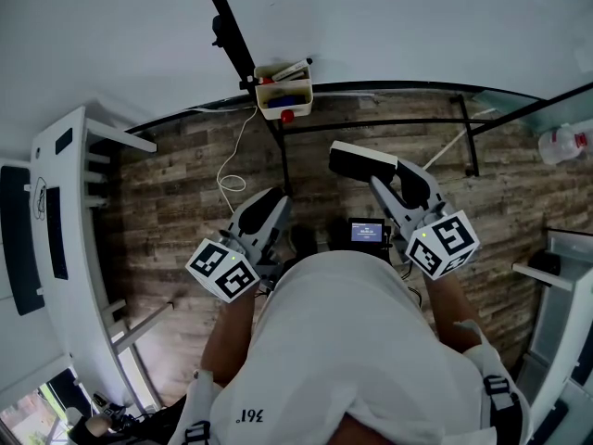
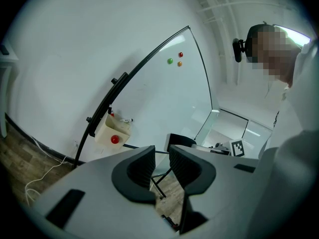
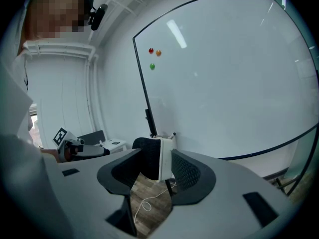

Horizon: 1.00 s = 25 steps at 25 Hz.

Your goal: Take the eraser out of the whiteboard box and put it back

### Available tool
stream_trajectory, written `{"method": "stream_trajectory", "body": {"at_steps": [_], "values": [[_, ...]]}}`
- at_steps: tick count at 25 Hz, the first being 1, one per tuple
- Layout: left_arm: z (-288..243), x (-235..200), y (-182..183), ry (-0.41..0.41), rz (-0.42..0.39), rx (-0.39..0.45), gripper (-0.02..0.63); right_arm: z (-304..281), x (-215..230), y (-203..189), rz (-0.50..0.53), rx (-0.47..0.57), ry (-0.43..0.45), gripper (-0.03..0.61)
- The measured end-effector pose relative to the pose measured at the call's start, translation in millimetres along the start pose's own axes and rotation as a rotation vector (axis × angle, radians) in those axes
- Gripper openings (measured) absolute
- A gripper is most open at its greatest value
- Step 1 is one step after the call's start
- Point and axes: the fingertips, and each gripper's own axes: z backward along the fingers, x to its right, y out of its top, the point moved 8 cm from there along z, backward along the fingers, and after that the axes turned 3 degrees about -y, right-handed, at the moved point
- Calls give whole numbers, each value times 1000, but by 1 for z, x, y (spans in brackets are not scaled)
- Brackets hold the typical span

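Note:
My right gripper [image 1: 369, 167] [image 3: 158, 156] is shut on the eraser [image 1: 358, 155] [image 3: 149, 159], a black felt block with a white back standing on edge between the pads. The cream whiteboard box [image 1: 283, 96] [image 2: 110, 131] hangs on the black board stand, with markers inside and a red round magnet [image 1: 287, 116] on its front. The eraser hangs in the air, well short of the box. In the right gripper view the box [image 3: 168, 136] peeks out just behind the eraser. My left gripper [image 1: 267, 204] [image 2: 162, 152] is held lower left, jaws a narrow gap apart with nothing between them.
The glass whiteboard [image 3: 224, 73] [image 2: 164, 93] carries three small coloured magnets [image 3: 153, 56]. A white cable [image 1: 232, 179] loops over the wood floor below the box. A white desk [image 1: 56, 211] runs along the left, and a plastic bottle [image 1: 560, 145] stands far right.

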Motion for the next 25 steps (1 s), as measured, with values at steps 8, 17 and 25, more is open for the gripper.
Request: {"method": "stream_trajectory", "body": {"at_steps": [8, 17, 25], "values": [[0, -3, 1, -2, -1, 0, 92, -3, 1, 0, 9, 0, -3, 202], [-5, -7, 16, -7, -47, 12, 92, -16, 1, 22, 53, 38, 14, 202], [-12, -18, 39, -6, -86, 47, 92, -34, 5, 40, 105, 62, 21, 202]]}}
